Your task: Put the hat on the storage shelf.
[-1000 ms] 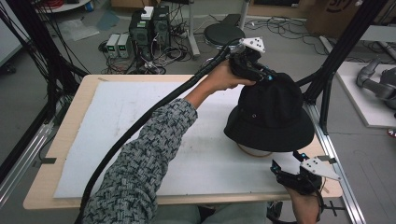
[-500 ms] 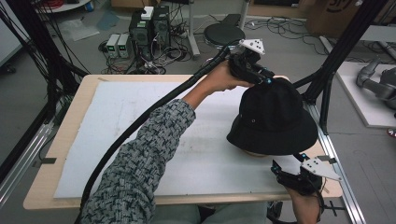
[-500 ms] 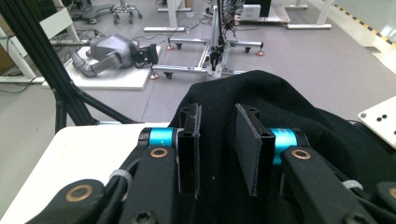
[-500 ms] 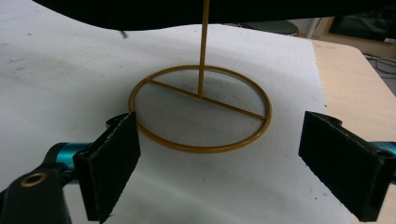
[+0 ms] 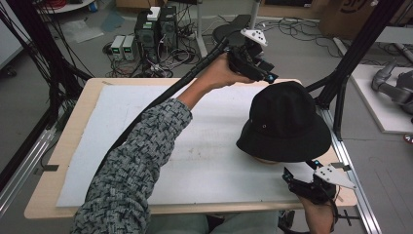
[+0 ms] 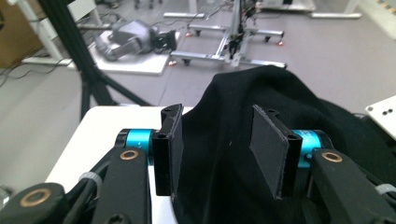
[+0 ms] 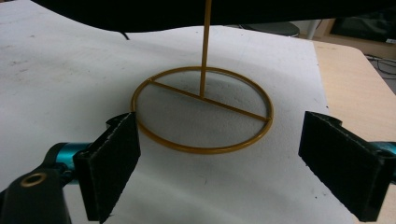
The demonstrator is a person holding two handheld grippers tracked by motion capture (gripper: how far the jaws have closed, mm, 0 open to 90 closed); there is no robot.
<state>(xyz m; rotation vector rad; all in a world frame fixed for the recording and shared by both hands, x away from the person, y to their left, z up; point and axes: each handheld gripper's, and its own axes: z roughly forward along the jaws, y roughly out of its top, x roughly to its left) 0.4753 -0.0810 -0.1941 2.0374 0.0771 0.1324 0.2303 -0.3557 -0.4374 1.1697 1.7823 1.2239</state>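
Hat [image 5: 284,122]: black bucket hat, sits on a gold stand [image 7: 203,105] at the right side of the white mat [image 5: 146,141]; its brim hangs above the stand's ring base.
Left gripper [image 5: 257,68]: raised just behind the hat's crown; jaws have just been opening, now about half apart, hat cloth between them but pads clear of it.
Right gripper [image 5: 311,183]: at the near table [image 5: 63,141] edge, low beside the ring base; jaws wide, holding nothing.
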